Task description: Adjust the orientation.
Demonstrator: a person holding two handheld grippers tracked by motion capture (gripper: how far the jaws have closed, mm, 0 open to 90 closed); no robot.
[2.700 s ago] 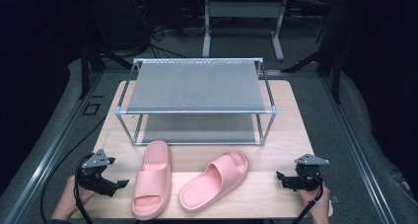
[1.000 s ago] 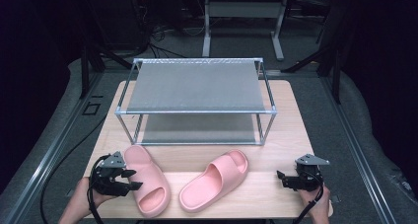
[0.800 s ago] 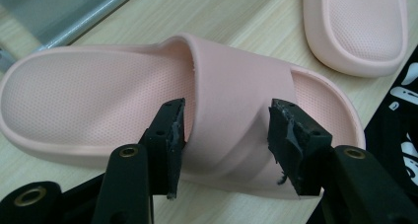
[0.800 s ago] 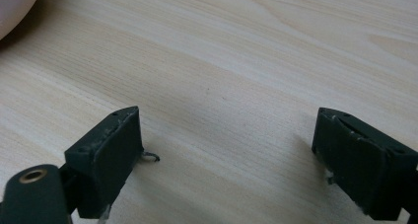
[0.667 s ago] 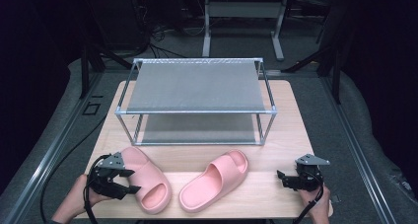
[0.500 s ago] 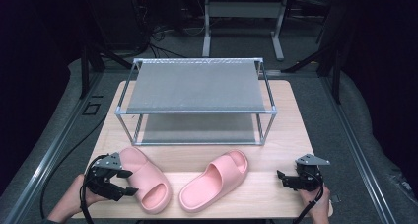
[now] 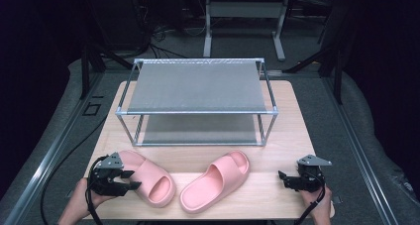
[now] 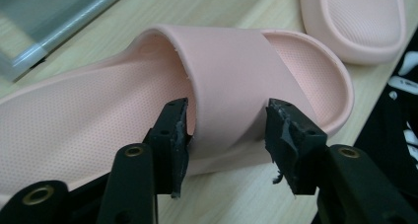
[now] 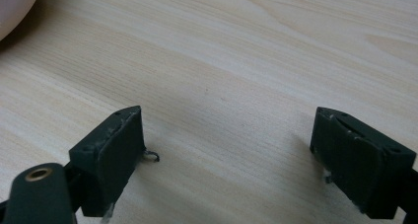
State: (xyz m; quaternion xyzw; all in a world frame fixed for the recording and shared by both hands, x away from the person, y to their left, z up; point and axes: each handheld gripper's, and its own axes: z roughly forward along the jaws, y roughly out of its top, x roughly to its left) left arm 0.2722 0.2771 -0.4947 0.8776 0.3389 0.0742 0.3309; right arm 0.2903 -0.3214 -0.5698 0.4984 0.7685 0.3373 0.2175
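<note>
Wooden table (image 7: 297, 131), pink slide (image 8: 236, 76) heel cut off

Left slide (image 8: 148, 110): heel end cut off at left edge of left gripper view; strap underside and sole beneath it hidden by strap itself. Contact of left gripper (image 8: 226, 130) pads w/ strap: one pad looks touching, other side gap unclear, can't tell if pressing. Right slide (image 8: 355, 21) cropped by top edge there; in right gripper view just a sliver (image 9: 15, 7) at top-left corner. Rack (image 7: 198, 103): lower shelf partly hidden under top shelf in high view. Person's forearms cut off at bottom edge. Background past table too dark to read.
</note>
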